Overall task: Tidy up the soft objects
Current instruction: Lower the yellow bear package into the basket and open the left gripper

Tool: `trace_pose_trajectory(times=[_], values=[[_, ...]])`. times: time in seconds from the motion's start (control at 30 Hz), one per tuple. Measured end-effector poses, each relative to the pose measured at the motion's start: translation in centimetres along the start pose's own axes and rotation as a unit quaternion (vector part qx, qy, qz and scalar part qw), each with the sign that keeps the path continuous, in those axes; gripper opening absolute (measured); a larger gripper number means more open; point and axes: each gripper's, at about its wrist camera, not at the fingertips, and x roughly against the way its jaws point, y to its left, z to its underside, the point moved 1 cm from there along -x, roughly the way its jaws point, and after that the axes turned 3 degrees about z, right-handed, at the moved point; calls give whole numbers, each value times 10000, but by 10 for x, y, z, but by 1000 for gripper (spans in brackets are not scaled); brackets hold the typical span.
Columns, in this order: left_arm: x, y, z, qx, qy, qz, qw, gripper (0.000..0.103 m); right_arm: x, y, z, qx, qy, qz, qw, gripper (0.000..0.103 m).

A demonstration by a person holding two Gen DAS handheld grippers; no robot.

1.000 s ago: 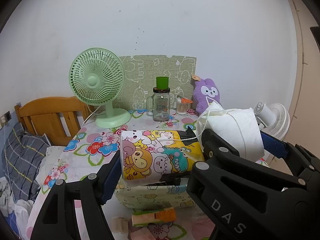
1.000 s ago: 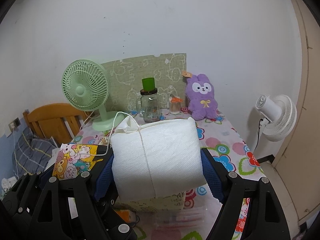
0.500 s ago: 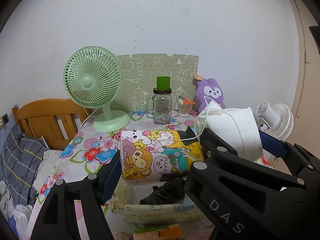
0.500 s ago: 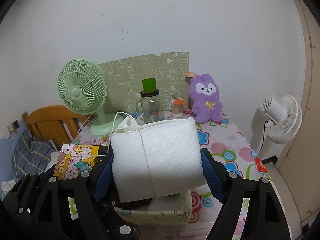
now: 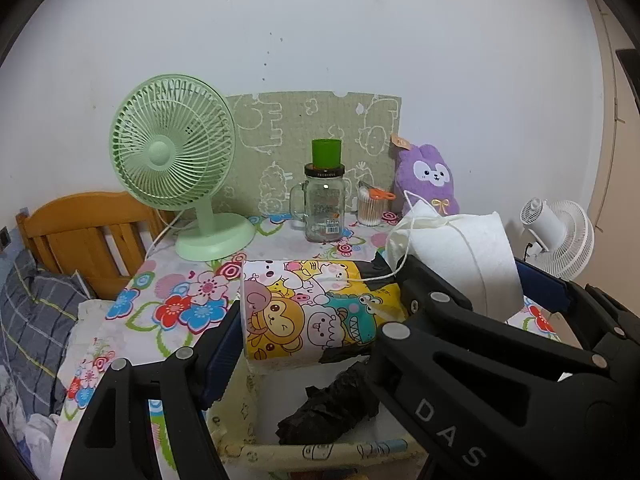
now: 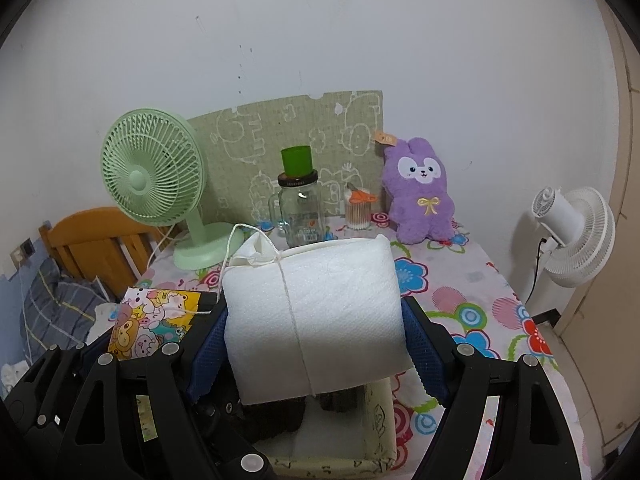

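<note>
While both packs hang over the bin: the step in hand looks like carrying two soft packs to the fabric storage bin (image 5: 320, 450) at the near edge of the counter (image 6: 460, 280).
Left claw (image 5: 308, 328): clamped on the cartoon-print tissue pack (image 5: 312, 312), blue pads on its two ends, pack held above the bin's opening.
Right claw (image 6: 314, 344): clamped on the white string-tied bundle (image 6: 316, 316), pads pressing both sides, bundle just above the bin's right half.
Bin contents: a crumpled black item (image 5: 332, 412) lies on the pale floor; space beside it looks free.
Next move, as I judge it: lower both packs past the rim, side by side, then part the pads; the bundle's loose string (image 6: 228, 252) could snag on the other claw.
Farther back: glass mug jar with green cap (image 5: 324, 196), green desk fan (image 5: 176, 172), purple plush bunny (image 6: 420, 192) against the wall, apparently yet to be sorted.
</note>
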Motion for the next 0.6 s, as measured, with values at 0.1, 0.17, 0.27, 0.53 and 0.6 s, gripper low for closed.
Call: trace_pose_trajectory(times=[0.1,0.17,0.27,0.53,0.6], values=[[-8,2,1,11,69,-25,10000,77,-10,0,1,9,58,-20,10000,83],[-12,3,2,13,125,-49,9999,77,-17,1,2,17,115,-49,9999,83],[-20,5,5,-2,263,-75,9996,78,-25,2,5,38,200,-81,9998,83],[-37,10,9,-49,539,-61,9985,84,-42,5,10,131,310,-57,9994,83],[-40,11,9,-45,584,-63,9983,85,-44,6,11,170,329,-67,9993,83]])
